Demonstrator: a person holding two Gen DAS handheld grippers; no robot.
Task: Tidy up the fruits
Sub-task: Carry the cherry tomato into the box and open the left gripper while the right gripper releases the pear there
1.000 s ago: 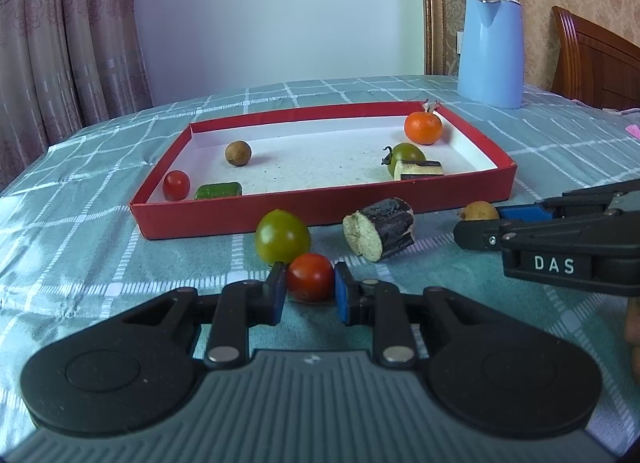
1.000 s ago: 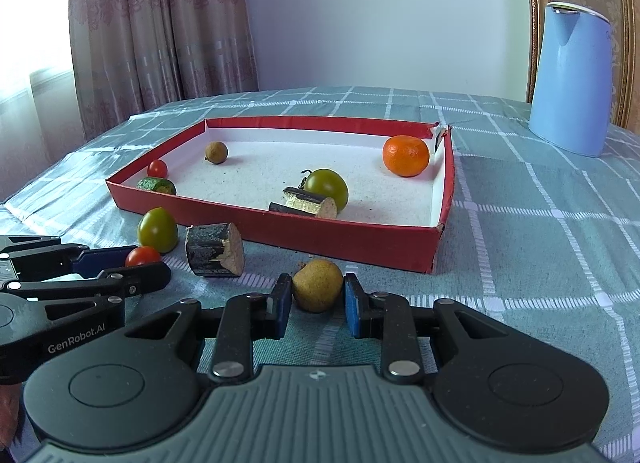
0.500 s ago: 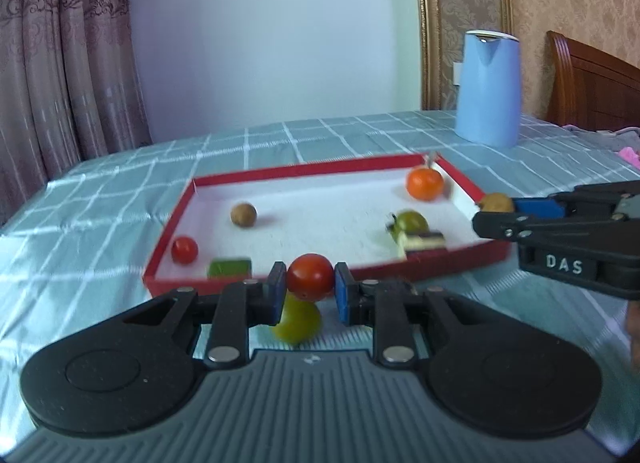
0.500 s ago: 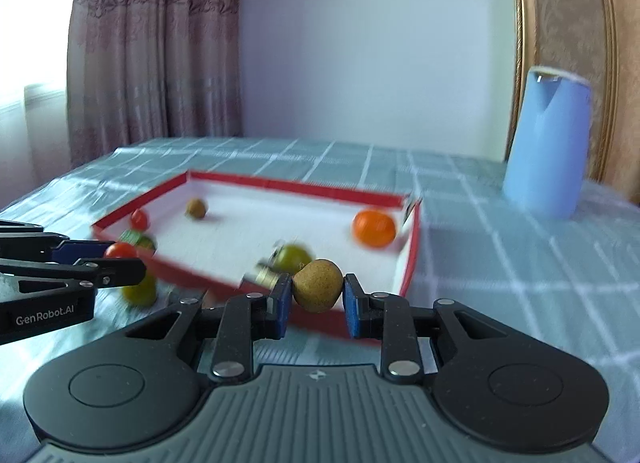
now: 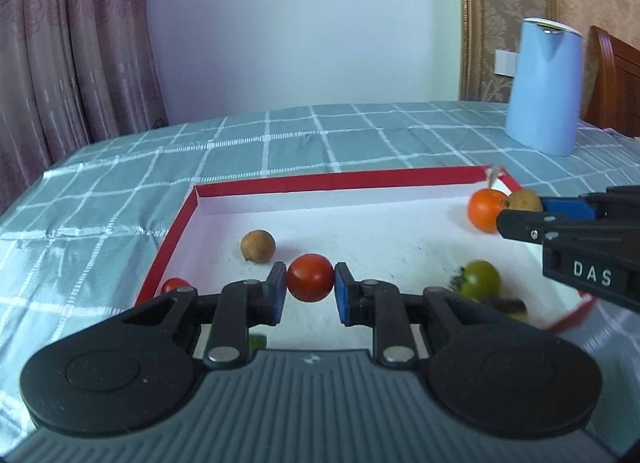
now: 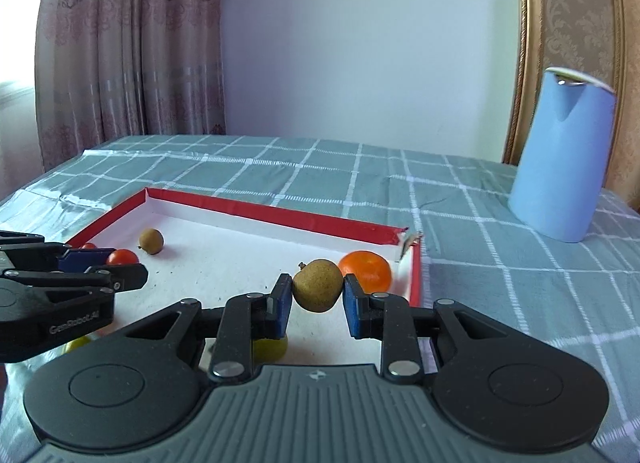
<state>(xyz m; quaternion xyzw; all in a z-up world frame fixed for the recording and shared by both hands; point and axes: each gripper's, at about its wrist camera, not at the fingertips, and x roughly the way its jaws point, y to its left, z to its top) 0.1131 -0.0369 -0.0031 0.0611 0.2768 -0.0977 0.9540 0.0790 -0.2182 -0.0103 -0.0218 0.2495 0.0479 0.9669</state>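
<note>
While over tray (image 5: 182,219): left hand-held gripper (image 5: 310,290) clamps tomato (image 5: 310,277); right hand-held gripper (image 6: 316,299) clamps longan (image 6: 318,290)

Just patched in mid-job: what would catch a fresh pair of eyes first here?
Both grippers hang over the red tray, each loaded: the left gripper holds a red cherry tomato, the right gripper a brown longan near the orange in the far right corner. A pale blue jug stands behind.
</note>
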